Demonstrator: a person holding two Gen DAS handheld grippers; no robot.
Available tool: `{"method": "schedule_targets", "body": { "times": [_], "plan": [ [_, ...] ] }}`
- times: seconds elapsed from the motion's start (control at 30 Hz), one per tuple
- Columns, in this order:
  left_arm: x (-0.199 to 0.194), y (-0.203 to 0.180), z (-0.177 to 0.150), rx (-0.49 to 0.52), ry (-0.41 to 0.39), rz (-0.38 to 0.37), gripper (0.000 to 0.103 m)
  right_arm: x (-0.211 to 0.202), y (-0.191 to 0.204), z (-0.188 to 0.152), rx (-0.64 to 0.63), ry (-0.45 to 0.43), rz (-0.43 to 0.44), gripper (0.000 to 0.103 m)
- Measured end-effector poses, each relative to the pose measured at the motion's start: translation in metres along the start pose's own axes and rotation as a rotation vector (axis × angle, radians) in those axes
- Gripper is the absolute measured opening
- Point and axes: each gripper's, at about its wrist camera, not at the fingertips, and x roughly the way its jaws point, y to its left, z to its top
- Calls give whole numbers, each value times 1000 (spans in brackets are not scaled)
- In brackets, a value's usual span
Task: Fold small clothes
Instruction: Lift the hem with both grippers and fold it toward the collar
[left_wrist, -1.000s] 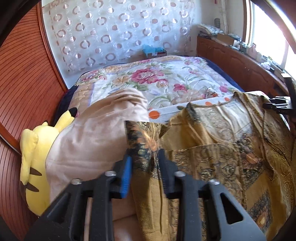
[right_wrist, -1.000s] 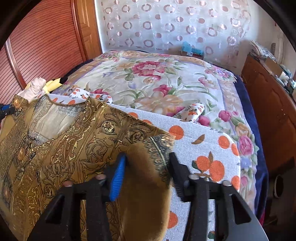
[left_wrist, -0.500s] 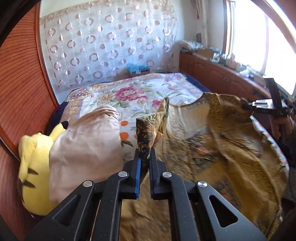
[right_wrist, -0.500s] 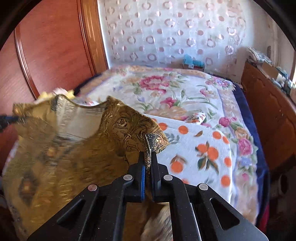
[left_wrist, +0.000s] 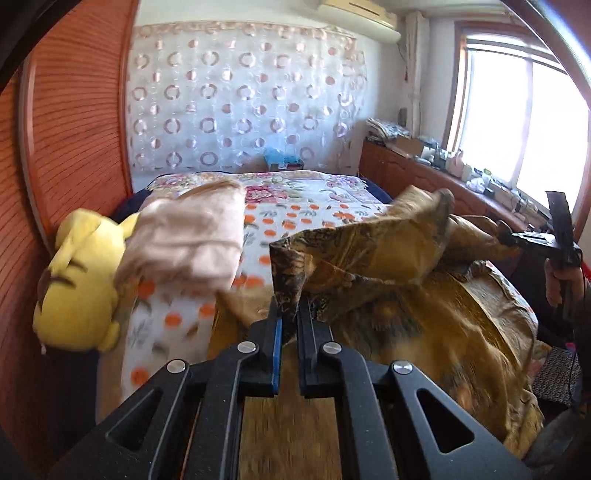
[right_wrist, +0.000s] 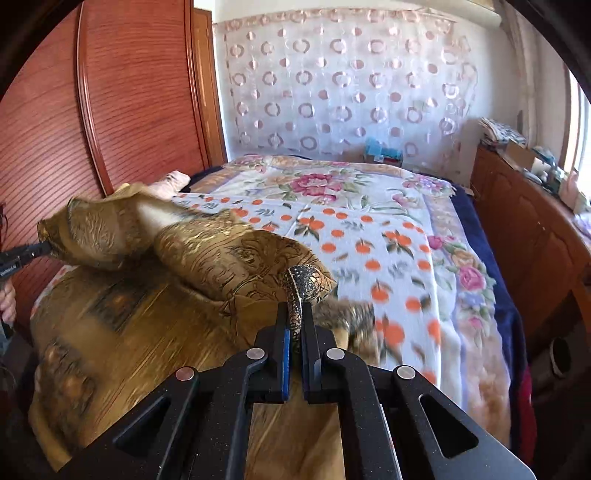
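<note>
The left gripper is found closed on a dark-patterned corner of the gold garment, low in the centre of the left wrist view. The right gripper is likewise clamped on a dark trimmed edge of the same garment, at the centre of the right wrist view. Both held corners are raised clear of the bed — a hold judged to serve for carrying one end of the garment over the rest of it, so that a fold is formed.

The bulk of the garment is seen lying across the lower middle of both frames, on the orange-dotted sheet, with a lifted flap bridging the two grippers. Blur over the lower cloth is noted; motion is inferred.

At the left of the left wrist view, a beige folded cloth is observed resting against a yellow plush toy — judged to be set aside as finished work, though this cannot be confirmed. The floral bedspread beyond is left uncovered, and room for laying the fold down is thereby afforded.

The fold is judged not yet completed.
</note>
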Motion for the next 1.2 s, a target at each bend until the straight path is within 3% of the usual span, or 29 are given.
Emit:
{"method": "schedule_targets", "body": {
  "times": [0.17,0.37,0.47,0.6,0.83,1.0,1.07,1.2],
  "plan": [
    [-34,6,-34,-26,-10,28,7,-42,0,-46,6,11,11,4],
    [-62,8,-47,-60,-28,52,7,-74,5,-88,4,51,25,4],
    [-79,12,-49,-77,-54,38,7,-90,6,-92,8,49,30,4],
    [-84,6,-50,-39,-31,49,7,-111,11,-88,-20,48,18,4],
    [-89,10,-66,-40,-5,69,8,-106,24,-96,-36,100,11,4],
    [-102,9,-61,-10,-44,117,21,-96,22,-94,-43,125,17,4],
    [-108,12,-59,-2,-69,142,40,-94,19,-93,-35,126,15,4],
    [-110,20,-54,-13,-76,163,55,-91,14,-94,-19,141,38,4]
  ]
}}
